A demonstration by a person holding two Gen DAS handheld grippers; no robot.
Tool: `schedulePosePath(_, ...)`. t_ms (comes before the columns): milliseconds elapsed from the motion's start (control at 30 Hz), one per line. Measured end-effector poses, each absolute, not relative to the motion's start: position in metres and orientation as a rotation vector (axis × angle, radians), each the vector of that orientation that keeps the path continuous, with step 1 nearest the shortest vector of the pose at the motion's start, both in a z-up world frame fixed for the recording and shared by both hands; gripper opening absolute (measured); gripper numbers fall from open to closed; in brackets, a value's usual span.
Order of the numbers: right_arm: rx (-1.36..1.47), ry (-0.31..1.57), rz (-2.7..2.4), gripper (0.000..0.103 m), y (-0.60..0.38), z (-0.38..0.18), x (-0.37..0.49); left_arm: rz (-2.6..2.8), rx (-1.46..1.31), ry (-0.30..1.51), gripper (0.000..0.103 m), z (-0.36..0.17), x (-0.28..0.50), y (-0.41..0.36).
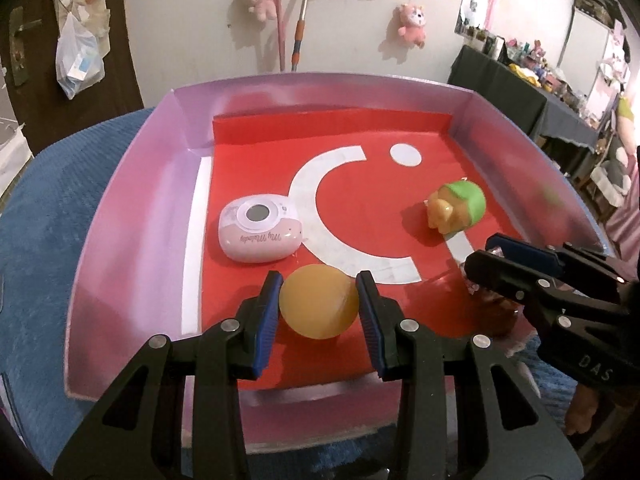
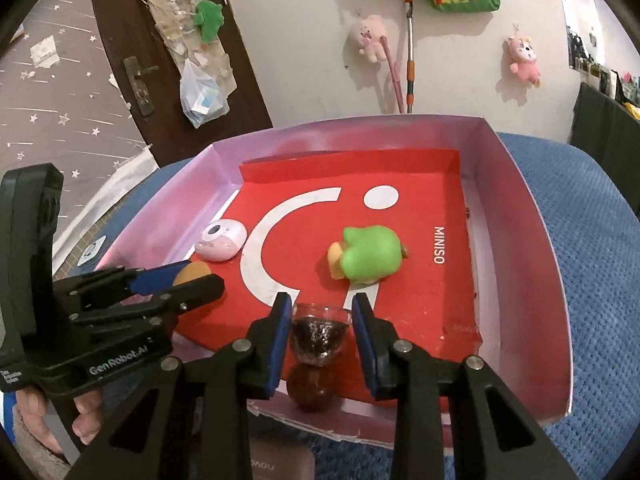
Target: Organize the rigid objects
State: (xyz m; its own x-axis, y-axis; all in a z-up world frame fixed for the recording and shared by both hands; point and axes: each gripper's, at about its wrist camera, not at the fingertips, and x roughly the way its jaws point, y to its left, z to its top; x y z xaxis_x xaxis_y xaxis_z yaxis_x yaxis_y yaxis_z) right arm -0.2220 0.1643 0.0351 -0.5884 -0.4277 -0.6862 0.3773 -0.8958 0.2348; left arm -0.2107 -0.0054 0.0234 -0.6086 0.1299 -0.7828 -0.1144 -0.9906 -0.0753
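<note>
Blue ribbed fabric (image 2: pixel 580 240) lies under a shallow pink-walled box (image 1: pixel 132 208) with a glossy red paper floor. Near the box's front wall, the left gripper (image 1: pixel 318 300) clasps a smooth orange ball (image 1: pixel 319 301) between ridged blue pads. The right gripper (image 2: pixel 320 334) brackets a glittery dark glass jar (image 2: pixel 318 336); contact is unclear. A rounded pink case (image 1: pixel 260 234) and green squishy toy (image 2: pixel 370 258) sit farther in.

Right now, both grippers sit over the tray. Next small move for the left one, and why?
Probably open the left gripper a little and back it off. The orange ball sits between its pads, low over the red tray floor near the front edge, apart from the pink My Melody device, so it looks ready to be let go there. Whether it already rests on the floor is unclear.
</note>
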Motion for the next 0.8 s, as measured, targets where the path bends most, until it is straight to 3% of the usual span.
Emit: schedulePosePath(800,1.141,-0.014,-2.510,0.033,0.158,0.028,-0.264,2.702,-1.343,-0.075,0.036,0.018,-0.250,-0.015)
